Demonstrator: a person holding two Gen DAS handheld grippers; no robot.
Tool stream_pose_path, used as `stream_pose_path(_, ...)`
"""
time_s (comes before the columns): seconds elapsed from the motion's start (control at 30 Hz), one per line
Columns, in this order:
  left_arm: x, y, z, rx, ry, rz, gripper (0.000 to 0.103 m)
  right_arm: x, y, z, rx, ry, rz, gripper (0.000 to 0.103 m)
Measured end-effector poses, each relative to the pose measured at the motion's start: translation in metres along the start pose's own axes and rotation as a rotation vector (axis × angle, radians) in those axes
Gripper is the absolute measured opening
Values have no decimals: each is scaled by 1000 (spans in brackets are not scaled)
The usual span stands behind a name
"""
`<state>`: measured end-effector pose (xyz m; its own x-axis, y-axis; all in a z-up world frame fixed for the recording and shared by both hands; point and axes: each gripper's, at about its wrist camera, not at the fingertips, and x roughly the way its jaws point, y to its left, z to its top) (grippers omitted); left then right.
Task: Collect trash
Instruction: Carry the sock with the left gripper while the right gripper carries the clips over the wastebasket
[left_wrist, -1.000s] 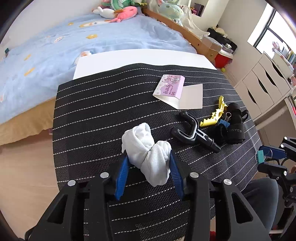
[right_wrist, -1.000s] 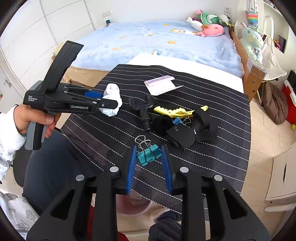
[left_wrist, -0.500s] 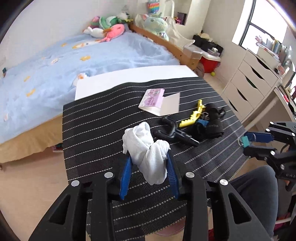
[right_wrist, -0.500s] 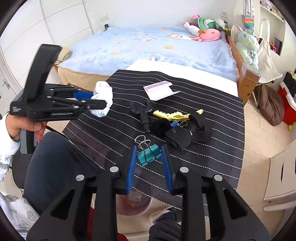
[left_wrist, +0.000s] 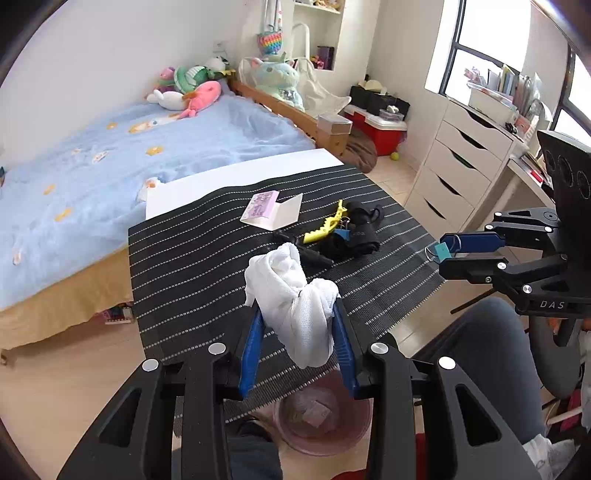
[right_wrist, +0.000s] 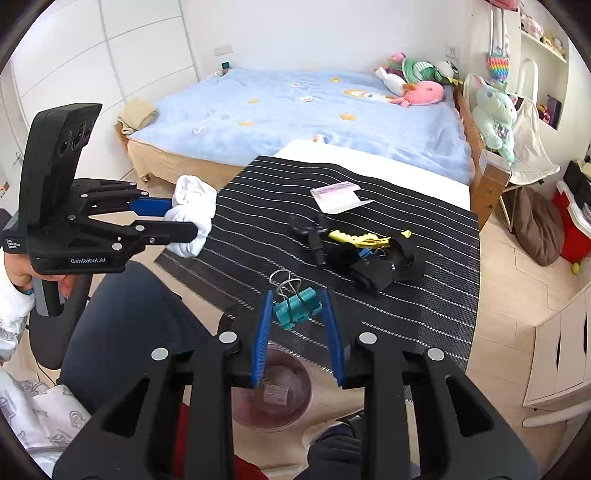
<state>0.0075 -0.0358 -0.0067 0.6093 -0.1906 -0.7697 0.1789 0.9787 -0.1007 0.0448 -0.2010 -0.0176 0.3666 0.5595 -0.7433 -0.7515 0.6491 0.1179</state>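
A white table (left_wrist: 236, 177) stands against the foot of a bed with a pale blue blanket (left_wrist: 110, 155); a black woven mat with thin white stripes (left_wrist: 207, 251) covers most of the table and overhangs its near edge. On the mat lie a folded white card with a pink printed flap (left_wrist: 271, 212), a yellow toothed plastic clip (left_wrist: 325, 223) and a heap of black straps (left_wrist: 360, 232). Plush toys (left_wrist: 188, 86) sit at the head of the bed, and a white chest of drawers (left_wrist: 458, 166) stands under the window. The left tongs (left_wrist: 297, 343) are clamped on a crumpled white mesh cloth (left_wrist: 295, 299), held clear of the mat. The right tongs (right_wrist: 295, 325) pinch a teal binder clip with wire handles (right_wrist: 297, 304). Below both, on the tiled floor, sits a translucent pink waste bin (left_wrist: 321, 417) with paper scraps in it.
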Motion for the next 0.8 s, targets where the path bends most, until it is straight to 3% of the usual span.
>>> stream_pose_path(0.37, -22, -20, -28, 17, -4, -28, 35, -16, 31, -28, -21, 11, 31, 27)
stream_pose_path(0.8, -36, -14, -50, -21, -5, -26, 35, -5, 50, -48, -24, 50, 83, 27)
